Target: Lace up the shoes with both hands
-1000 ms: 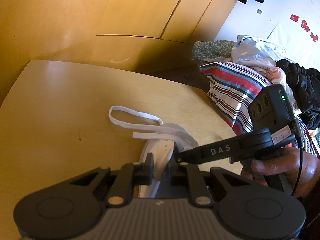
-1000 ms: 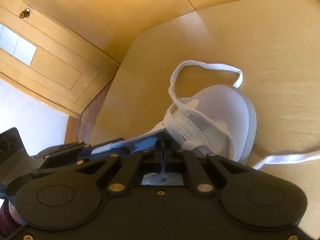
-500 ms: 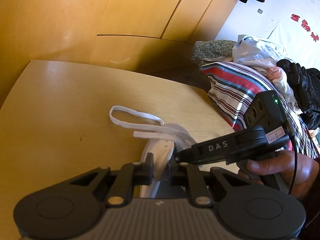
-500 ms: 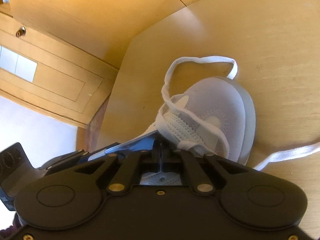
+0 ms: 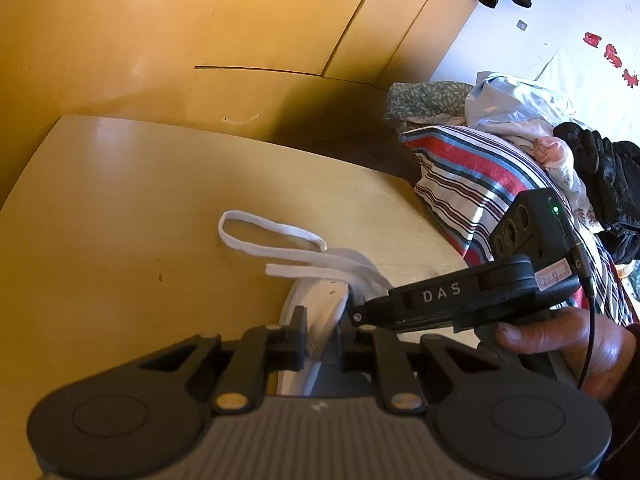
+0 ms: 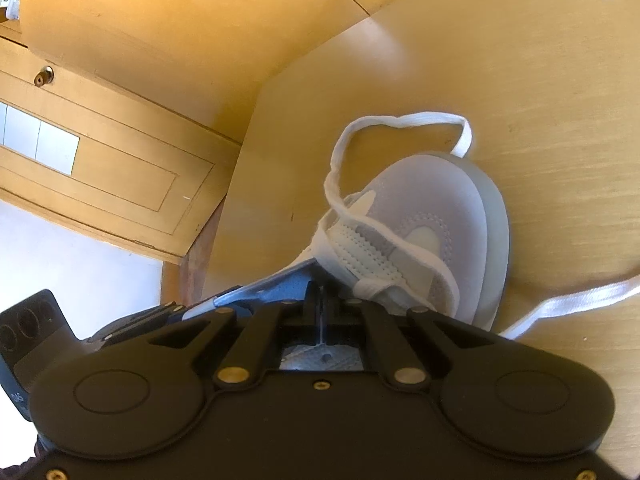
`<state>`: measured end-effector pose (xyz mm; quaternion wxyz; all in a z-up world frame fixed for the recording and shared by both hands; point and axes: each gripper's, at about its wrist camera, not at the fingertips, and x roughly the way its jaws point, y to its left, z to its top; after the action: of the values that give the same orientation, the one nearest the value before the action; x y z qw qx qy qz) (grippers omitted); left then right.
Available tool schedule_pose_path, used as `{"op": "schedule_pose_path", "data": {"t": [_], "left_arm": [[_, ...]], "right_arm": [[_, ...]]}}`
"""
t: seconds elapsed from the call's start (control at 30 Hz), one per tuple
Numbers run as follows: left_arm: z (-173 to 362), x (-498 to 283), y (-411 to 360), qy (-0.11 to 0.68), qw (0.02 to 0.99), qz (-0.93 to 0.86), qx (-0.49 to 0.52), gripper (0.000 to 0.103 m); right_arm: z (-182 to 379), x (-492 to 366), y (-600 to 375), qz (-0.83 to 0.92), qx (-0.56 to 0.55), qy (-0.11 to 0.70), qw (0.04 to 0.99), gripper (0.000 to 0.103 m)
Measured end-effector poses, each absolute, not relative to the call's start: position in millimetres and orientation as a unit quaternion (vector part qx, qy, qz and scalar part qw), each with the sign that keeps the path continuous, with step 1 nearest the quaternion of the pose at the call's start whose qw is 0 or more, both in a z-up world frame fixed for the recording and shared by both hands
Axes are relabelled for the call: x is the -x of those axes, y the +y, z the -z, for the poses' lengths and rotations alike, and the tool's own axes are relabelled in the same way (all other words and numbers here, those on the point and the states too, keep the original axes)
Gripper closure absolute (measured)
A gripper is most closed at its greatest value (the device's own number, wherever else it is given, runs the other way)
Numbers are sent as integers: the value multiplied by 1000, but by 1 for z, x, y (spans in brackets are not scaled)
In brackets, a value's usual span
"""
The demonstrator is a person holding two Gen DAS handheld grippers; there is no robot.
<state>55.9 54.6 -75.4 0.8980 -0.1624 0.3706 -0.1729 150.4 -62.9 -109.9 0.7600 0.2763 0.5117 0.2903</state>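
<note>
White shoe (image 6: 432,236) on table (image 6: 540,80), lace (image 6: 400,120) looped past toe, left gripper (image 5: 320,332) clamped on shoe upper, right gripper (image 6: 320,300) fingers together, grip contents unclear, "DAS" on right gripper body.

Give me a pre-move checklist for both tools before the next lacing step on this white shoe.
1. Shoe resting on the table: ok, sole down, toe pointing away.
2. Right tool closed: ok, fingers meet at the shoe's throat; whether they pinch lace, cannot tell.
3. Left tool grip: ok, a narrow gap remains between its fingers, with the shoe's white upper in it.
4. Lace loop free: ok, lying slack beyond the toe.
5. Loose lace end clear of snags: ok, flat on the table beside the shoe.
6. Tools clear of each other: not ok, their tips nearly touch.
</note>
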Motion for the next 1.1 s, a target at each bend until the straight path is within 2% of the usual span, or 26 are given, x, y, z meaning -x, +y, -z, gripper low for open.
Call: {"op": "schedule_pose_path", "data": {"t": [0.77, 1.1], "left_arm": [[76, -57, 57, 371, 897, 168, 170, 89], [84, -59, 69, 368, 885, 160, 237, 89]], "right_arm": [[118, -145, -72, -268, -353, 507, 740, 103], [119, -145, -74, -264, -379, 512, 724, 103]]}}
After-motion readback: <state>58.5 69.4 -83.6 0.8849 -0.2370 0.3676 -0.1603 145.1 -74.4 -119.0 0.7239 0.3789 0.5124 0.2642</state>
